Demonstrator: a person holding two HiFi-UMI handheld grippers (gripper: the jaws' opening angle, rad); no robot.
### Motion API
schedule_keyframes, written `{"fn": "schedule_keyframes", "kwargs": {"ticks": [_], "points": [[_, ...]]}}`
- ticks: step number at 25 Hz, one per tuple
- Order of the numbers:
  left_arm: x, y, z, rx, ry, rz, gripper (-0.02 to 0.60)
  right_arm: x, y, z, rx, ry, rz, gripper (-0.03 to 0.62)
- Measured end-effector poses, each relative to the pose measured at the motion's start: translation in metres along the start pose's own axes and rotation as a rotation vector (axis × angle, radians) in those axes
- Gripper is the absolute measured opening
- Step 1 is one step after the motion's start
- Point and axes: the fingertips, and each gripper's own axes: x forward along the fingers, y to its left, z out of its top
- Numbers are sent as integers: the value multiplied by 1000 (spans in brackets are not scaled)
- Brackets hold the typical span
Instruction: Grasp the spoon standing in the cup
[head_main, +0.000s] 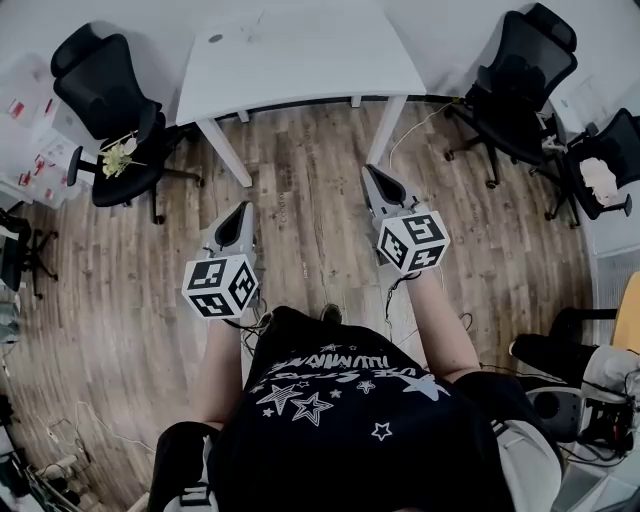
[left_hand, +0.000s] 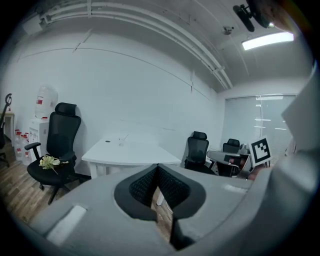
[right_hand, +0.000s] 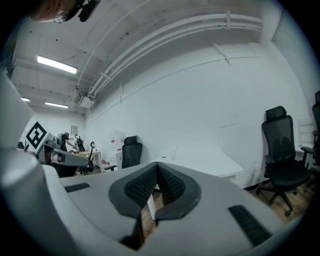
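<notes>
The left tongs (head_main: 239, 209) and the right tongs (head_main: 373, 174) are held out side by side over the wooden floor (head_main: 310, 200), each in one hand of the person (head_main: 340, 420), and both point toward the white tabletop (head_main: 300, 60) ahead. In the left gripper view the left tongs (left_hand: 158, 165) are closed, ribbed pads meeting at the tips with nothing between them. In the right gripper view the right tongs (right_hand: 157, 164) are closed the same way and empty.

The cup (left_hand: 121, 140) stands on the tabletop (left_hand: 135, 152), well apart from both tongs and beyond their tips. It is small and pale, and a thin spoon (left_hand: 125, 136) leans out of it up and to the right. From the left tongs it lies ahead and a little left of the closed tips. From the right tongs the cup (right_hand: 173, 151) lies ahead and slightly right of the tips, on the tabletop (right_hand: 210, 160), and is too faint there to show any detail. In the head view it cannot be made out clearly.

A small dark spot (left_hand: 107, 141) sits on the tabletop just left of the cup. A black office chair (left_hand: 60, 145) with something yellowish on its seat stands off to the left of the left tongs, beside the tabletop.
</notes>
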Motion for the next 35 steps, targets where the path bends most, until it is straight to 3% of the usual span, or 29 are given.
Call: {"fn": "schedule_keyframes", "kwargs": {"ticks": [9,14,20,35], "points": [[5,-10,-4,3,9,0,8,4,0,-21,25,45,20,9],[15,-3,-7,-9,14,-10,8,8,0,-17,32,11,32,9],[41,3,-6,-25,27,-53,8,22,-9,-14,-27,40,-10,9],[159,99,23,-72,71,-85,8,163,-54,-17,5,113,-73,9]]}}
